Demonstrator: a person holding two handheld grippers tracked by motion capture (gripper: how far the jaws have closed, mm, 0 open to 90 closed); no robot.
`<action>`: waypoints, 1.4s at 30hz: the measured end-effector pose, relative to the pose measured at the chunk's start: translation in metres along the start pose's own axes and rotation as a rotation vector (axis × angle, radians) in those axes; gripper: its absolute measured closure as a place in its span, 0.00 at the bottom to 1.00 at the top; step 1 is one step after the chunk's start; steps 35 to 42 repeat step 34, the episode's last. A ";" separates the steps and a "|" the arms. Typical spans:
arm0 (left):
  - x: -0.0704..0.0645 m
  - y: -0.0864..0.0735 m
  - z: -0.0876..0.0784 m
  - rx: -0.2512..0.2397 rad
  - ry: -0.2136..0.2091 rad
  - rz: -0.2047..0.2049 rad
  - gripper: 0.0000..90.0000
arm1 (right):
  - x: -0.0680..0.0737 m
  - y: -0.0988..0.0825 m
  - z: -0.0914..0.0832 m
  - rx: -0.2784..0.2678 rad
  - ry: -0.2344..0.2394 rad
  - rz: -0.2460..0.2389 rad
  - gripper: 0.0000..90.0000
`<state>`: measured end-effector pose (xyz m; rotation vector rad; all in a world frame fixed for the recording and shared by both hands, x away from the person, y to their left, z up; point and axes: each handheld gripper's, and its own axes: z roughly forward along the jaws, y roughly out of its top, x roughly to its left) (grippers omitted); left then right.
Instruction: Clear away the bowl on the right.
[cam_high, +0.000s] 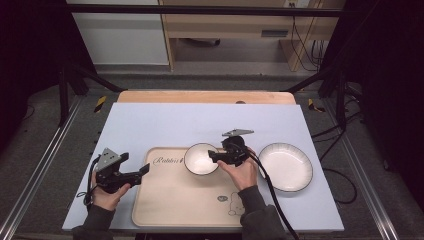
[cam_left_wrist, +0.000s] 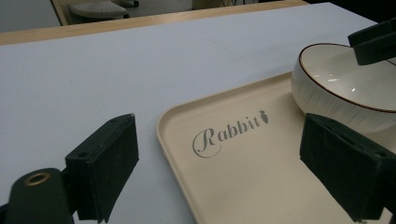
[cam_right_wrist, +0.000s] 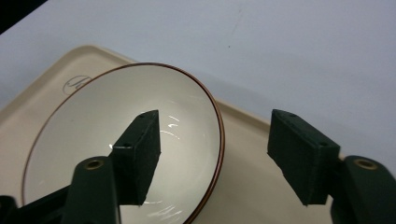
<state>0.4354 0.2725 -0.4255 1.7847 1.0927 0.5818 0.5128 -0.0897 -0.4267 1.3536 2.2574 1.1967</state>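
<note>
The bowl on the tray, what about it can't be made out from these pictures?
- Bowl base: hidden by its own wall in the high view, so its footing on the tray can't be checked.
- Right rim: covered by the right hand-held gripper in the high view.
- Near side: cut off by the bottom edge in the right gripper view.

Bowl (cam_right_wrist: 93, 154), right gripper view: near side cut off by the bottom edge; part of the inside hidden behind one jaw of my right tool (cam_right_wrist: 219, 158).
Bowl, left gripper view: right side cut off by the frame edge.
Tray (cam_high: 170, 200), high view: right front corner covered by my sleeve; the small print there too small to tell.
Tray lettering, right gripper view: mostly hidden behind the bowl's rim.
Surface (cam_high: 150, 125), high view: front edge cut off at the bottom.
</note>
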 end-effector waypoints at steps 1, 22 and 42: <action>0.000 0.000 0.000 -0.001 0.000 0.000 0.12 | 0.000 0.001 -0.003 -0.009 -0.001 -0.007 0.33; 0.002 0.000 -0.002 -0.010 0.004 -0.011 0.12 | -0.026 -0.032 -0.088 -0.283 -0.008 -0.062 0.16; 0.005 -0.004 0.001 0.007 0.013 -0.018 0.13 | -0.042 -0.058 -0.101 -0.289 -0.058 -0.071 0.14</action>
